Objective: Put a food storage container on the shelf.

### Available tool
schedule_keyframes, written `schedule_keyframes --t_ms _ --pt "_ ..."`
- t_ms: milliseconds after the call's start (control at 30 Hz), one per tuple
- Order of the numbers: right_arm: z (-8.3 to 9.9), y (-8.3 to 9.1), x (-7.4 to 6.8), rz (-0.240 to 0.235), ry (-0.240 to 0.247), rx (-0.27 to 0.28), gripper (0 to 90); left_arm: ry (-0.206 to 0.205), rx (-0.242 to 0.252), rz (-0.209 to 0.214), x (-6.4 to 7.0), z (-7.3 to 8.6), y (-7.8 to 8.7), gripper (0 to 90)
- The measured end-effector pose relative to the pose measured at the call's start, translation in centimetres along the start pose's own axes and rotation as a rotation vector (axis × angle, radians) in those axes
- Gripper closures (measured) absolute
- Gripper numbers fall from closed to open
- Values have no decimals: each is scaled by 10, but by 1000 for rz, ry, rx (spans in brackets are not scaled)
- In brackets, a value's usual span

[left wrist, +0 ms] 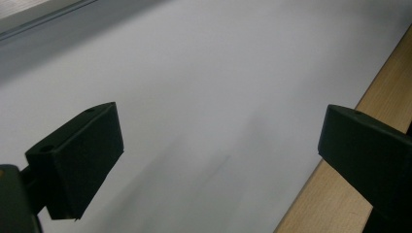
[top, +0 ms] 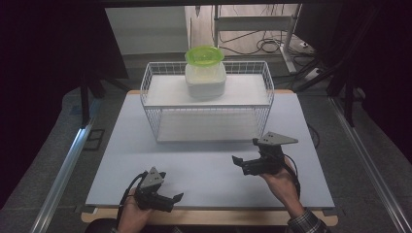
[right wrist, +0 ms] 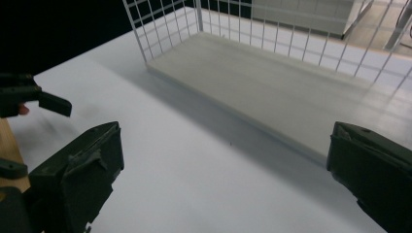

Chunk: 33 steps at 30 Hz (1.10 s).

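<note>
both grippers hang low at the near edge of the table [top: 204, 170], nothing in either. the left gripper [top: 176, 197] sits near left, jaws spread wide over bare white surface; the right gripper [top: 236, 160] is a bit farther in, near right, jaws just as wide and pointing left across the table. the thing nearest their reach is the stack at the far end: a green bowl [top: 204, 55] sitting on a white container [top: 206, 80], up on the top shelf of the wire rack [top: 153, 92], well apart from both grippers. by the look of it the work hasn't started, no grasp made, so the whole approach and pick-up is left.

the high view gives the full layout, bowl and container included. the right gripper view looks along the rack's empty lower shelf [right wrist: 272, 92] and catches the left gripper [right wrist: 48, 103] off at its left. the left gripper view adds the table's wooden edge [left wrist: 340, 194] beside its jaws.
</note>
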State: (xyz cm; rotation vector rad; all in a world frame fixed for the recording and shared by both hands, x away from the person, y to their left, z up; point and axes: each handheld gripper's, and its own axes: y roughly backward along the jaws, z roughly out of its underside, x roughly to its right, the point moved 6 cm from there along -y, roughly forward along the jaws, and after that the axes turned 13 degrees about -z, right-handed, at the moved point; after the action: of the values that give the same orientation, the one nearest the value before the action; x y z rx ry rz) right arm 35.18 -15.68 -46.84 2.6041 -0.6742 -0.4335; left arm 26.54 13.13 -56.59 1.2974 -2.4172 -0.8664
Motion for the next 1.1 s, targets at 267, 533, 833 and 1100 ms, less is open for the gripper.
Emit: schedule_keyframes --t_ms 267,533,833,1100 --pt "21 6 2 21 -16 -13 1 3 7 1 1 0 0 22" --pt "40 9 2 44 -5 -51 1 14 9 2 0 -1 0 22" --pt "66 7 5 83 0 -138 1 -22 -21 -40 1 2 -4 23" --pt "83 5 6 73 -40 -187 1 -19 -38 -59 -1 3 -5 25"
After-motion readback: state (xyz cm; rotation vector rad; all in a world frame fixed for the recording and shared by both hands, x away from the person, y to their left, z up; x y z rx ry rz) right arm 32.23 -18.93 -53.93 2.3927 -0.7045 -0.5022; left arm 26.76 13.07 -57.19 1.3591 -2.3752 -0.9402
